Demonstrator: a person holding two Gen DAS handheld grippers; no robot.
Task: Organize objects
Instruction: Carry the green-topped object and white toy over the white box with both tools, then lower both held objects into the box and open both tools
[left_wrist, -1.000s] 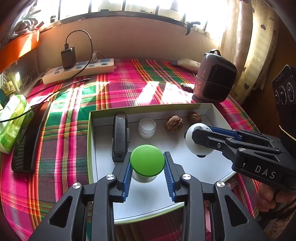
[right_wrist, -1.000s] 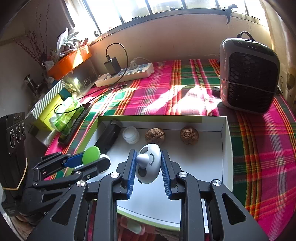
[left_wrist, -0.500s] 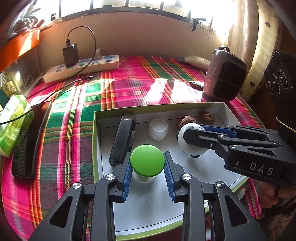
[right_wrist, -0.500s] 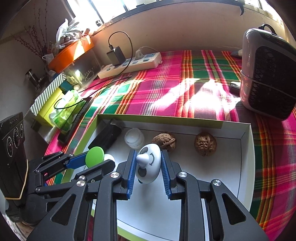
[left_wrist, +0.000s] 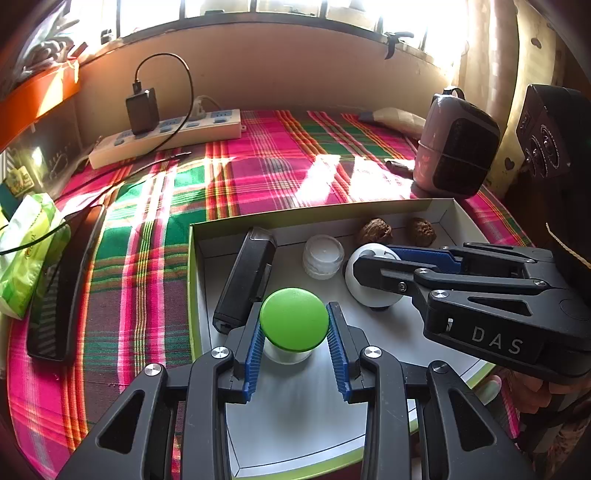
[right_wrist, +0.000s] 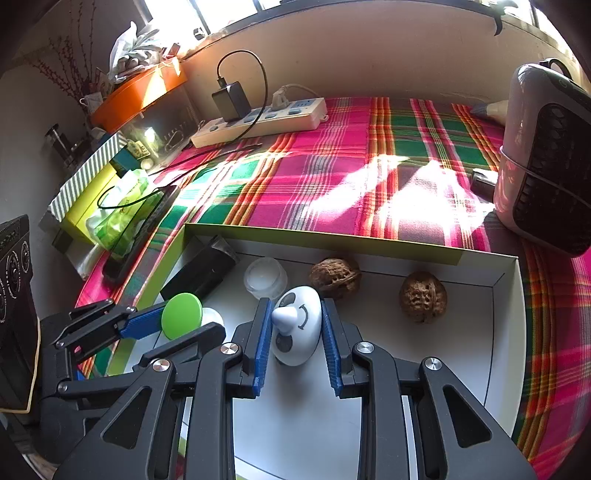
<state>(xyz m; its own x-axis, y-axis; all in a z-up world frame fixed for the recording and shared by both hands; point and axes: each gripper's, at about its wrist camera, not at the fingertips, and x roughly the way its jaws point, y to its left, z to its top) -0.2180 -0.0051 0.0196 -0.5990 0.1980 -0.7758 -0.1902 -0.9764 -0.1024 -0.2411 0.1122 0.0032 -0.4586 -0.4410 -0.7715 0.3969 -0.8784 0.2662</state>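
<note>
Over the shallow white tray (left_wrist: 458, 210), the left gripper (left_wrist: 294, 325) clamps a green-lidded jar (left_wrist: 293, 323) beside a black case (left_wrist: 245, 277), while the right gripper (right_wrist: 295, 325) grips a white egg-shaped toy (right_wrist: 297, 325) near two walnuts (right_wrist: 334, 275) and a small clear jar (right_wrist: 266, 277).

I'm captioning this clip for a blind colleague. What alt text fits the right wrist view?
The right gripper clamps a white egg-shaped toy with a smiling face over a shallow white box on a plaid cloth. Beside it, the left gripper holds a green-lidded jar; two walnuts lie along the box's far wall.
</note>
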